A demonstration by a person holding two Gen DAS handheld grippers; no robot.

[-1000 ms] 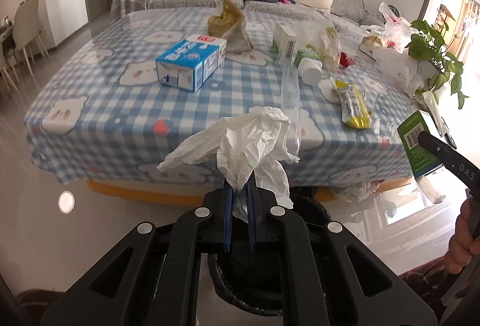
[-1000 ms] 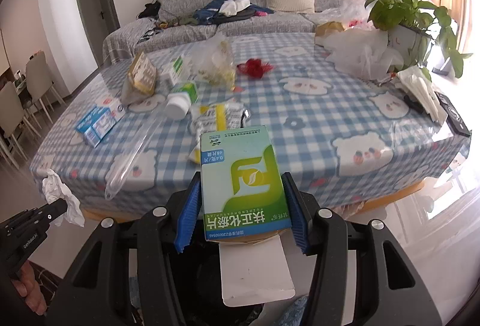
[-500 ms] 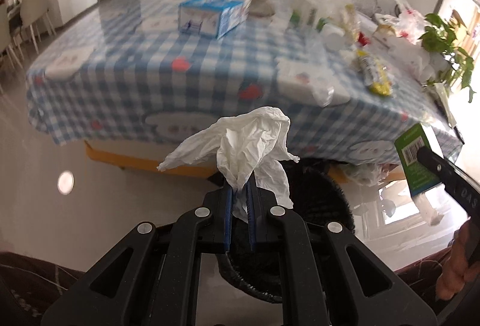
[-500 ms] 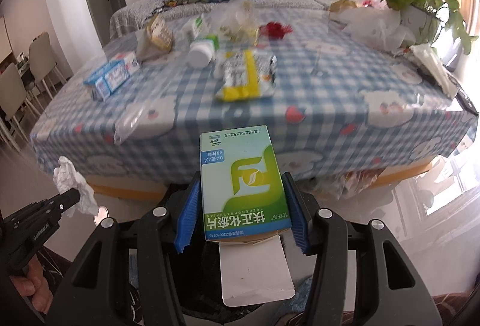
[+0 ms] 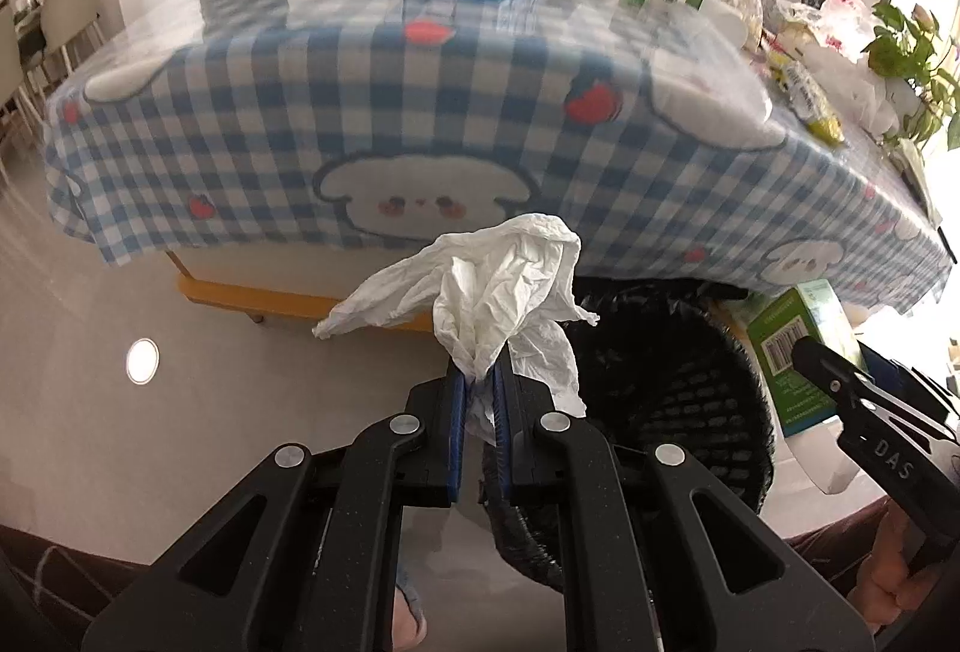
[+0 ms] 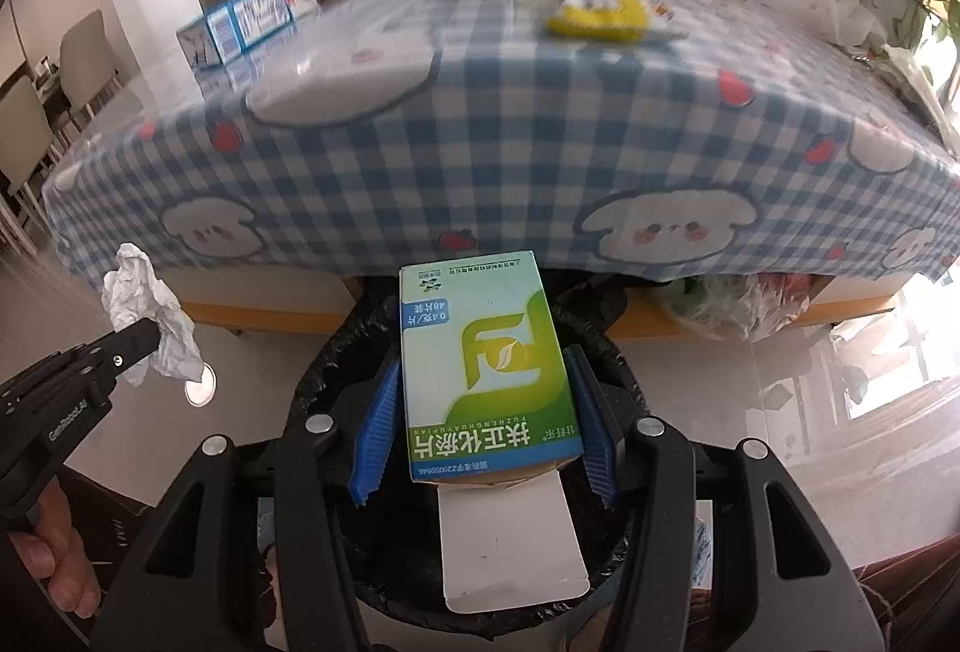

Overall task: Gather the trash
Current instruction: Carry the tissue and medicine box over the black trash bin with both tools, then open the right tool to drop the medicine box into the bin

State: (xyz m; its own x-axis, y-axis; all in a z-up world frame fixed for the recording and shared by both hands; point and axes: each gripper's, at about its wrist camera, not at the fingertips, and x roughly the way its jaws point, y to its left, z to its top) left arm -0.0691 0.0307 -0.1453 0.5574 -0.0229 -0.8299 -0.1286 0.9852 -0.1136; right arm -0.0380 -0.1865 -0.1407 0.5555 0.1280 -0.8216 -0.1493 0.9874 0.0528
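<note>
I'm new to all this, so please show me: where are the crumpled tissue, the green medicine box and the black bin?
crumpled tissue (image 5: 504,286): left wrist view, its bunched middle.
green medicine box (image 6: 486,358): right wrist view, its printed top face.
black bin (image 5: 678,370): left wrist view, its woven wall.

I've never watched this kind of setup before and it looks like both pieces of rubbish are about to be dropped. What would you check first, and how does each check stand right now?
1. Left gripper shut on the crumpled tissue: ok.
2. Right gripper shut on the green medicine box: ok.
3. Black bin open, with a liner: ok.
4. Box above the bin's mouth: ok in the right wrist view.
5. Tissue above the bin's mouth: cannot tell; in the right wrist view it hangs left of the rim.
6. Box's open flap clear of the rim: cannot tell.
</note>
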